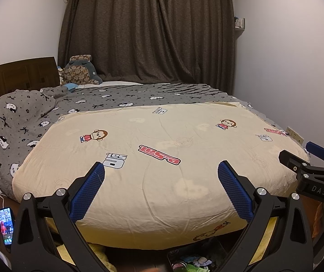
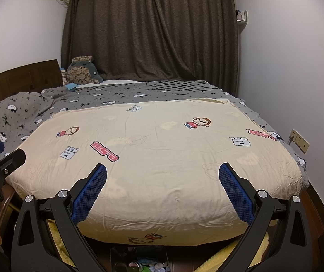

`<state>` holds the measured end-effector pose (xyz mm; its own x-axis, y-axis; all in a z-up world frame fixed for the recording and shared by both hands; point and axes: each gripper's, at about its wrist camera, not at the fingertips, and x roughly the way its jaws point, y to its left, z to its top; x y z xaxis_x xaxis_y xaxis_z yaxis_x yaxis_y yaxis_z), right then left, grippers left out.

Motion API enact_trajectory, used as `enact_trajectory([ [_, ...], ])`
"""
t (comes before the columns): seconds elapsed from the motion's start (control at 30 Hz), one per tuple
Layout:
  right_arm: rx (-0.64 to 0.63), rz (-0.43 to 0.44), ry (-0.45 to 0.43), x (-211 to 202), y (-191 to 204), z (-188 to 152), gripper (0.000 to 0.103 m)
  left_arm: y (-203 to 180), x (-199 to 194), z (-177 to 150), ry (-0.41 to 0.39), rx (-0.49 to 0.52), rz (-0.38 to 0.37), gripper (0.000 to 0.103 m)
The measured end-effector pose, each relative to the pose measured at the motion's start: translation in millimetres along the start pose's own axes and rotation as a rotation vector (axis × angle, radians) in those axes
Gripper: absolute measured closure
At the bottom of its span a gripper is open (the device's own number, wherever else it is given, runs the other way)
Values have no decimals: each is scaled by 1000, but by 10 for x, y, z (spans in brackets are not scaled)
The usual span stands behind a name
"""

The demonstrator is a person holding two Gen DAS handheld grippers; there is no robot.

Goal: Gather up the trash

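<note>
There are two grippers: the left gripper (image 1: 161, 190) and the right gripper (image 2: 162, 190). Each has two blue pads (image 1: 87, 195), and both are spread wide with nothing between them.

There is one bed (image 1: 162, 204). It has two blankets: one cream blanket (image 1: 162, 136) and one gray blanket (image 1: 14, 122). On top of the cream one I count two monkeys (image 1: 94, 136).

There is one bin (image 1: 173, 256) with trash (image 1: 195, 263) in it; the bits are too small to count.

There is one phone (image 1: 5, 225), one curtain (image 1: 148, 29), one stuffed toy (image 1: 80, 70) and one headboard (image 1: 19, 74).
</note>
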<state>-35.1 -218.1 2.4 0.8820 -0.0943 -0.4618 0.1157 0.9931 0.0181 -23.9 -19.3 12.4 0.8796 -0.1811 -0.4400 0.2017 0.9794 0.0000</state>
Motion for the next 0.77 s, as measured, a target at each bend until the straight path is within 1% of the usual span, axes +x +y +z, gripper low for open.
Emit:
enact_trajectory([
  [0.13, 4, -5, 0, -14, 16, 4, 3, 9, -13, 21, -3, -19, 24, 8],
  [0.27, 3, -8, 0, -13, 18, 1, 3, 6, -37, 26, -20, -30, 4, 8],
  [0.37, 6, -8, 2, -12, 14, 1, 3, -18, -60, 19, -32, -24, 5, 8],
  [0.77, 9, -10, 0, -16, 14, -3, 3, -4, -18, 50, 0, -53, -3, 8],
])
